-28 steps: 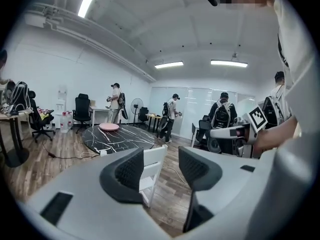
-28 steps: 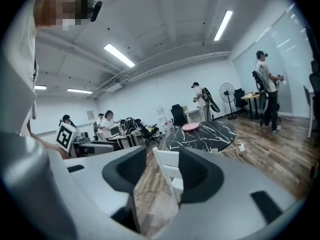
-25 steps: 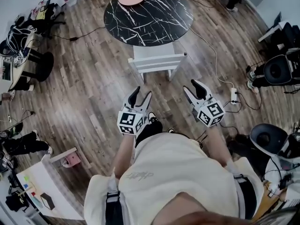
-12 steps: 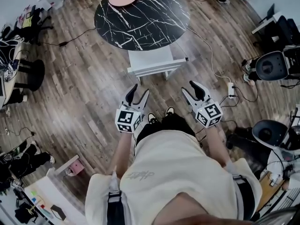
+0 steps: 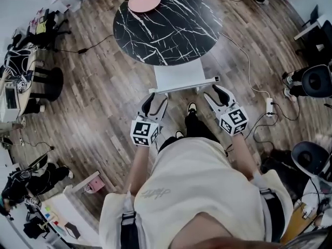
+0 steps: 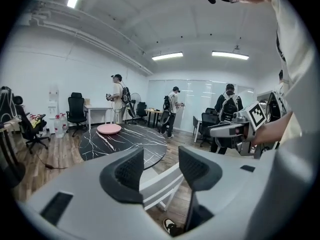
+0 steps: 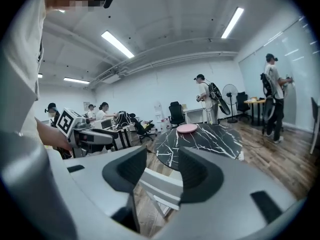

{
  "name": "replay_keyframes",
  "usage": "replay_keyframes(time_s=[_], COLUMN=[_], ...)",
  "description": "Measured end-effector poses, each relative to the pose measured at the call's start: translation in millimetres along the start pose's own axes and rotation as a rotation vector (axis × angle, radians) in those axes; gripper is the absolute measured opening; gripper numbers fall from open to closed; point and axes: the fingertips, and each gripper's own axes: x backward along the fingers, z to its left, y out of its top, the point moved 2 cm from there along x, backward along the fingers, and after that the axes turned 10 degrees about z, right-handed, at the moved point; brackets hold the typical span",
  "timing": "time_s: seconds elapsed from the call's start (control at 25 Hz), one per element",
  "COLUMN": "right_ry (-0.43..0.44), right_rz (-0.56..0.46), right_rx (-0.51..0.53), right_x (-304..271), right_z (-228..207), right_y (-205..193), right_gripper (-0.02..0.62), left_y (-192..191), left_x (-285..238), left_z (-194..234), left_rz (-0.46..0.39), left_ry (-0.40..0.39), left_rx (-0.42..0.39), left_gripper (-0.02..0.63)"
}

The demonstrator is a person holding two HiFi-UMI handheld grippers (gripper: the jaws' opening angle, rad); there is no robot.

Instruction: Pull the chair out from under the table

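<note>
- A person closes in on the white chair (image 5: 181, 78), whose seat is partly tucked under the near edge of the black marble table (image 5: 171, 25), its back rail facing them.
- The left gripper (image 5: 155, 102) and right gripper (image 5: 216, 93), well short of the chair a second ago, now sit just beside that rail.
- Both pairs of jaws stand apart and hold nothing.
- The grasp looks to be next; the pull has not begun.
</note>
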Motion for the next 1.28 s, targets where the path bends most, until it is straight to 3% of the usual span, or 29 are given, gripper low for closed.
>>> replay_keyframes(time_s=[0.32,0.72,0.96,1.12,1.28], right_ry=[0.086,0.26,0.351,0.363,0.403], right_rz=[-0.065,0.005,0.092,0.143,0.245], right_rx=[0.086,0.266,0.322,0.359,0.435], right_x=[-46.7,-88.4,-105.6,-112.8,-119.3], right_z=[-44.6,-50.6,-34.9,-26.3,-11.4], right_y=[61.8,75.6,76.9,68.0,53.6], right_gripper=[0.19,0.186,0.187,0.188,0.189], left_y=[50.3,56.0,39.2,16.5,-9.6], left_x=[-43.9,-99.5,-112.4,-116.5,-122.0], left_z=[21.5,14.1,15.7,6.8,-6.3], left_rz=[0.002,0.04,0.187,0.31,0.441], left_ry=[0.04,-0.007,-0.078,-0.194,-0.29], left_rx=[-0.075,-0.073,-0.147,-0.204,-0.368], left_gripper=[0.236,0.236,0.236,0.236,0.236])
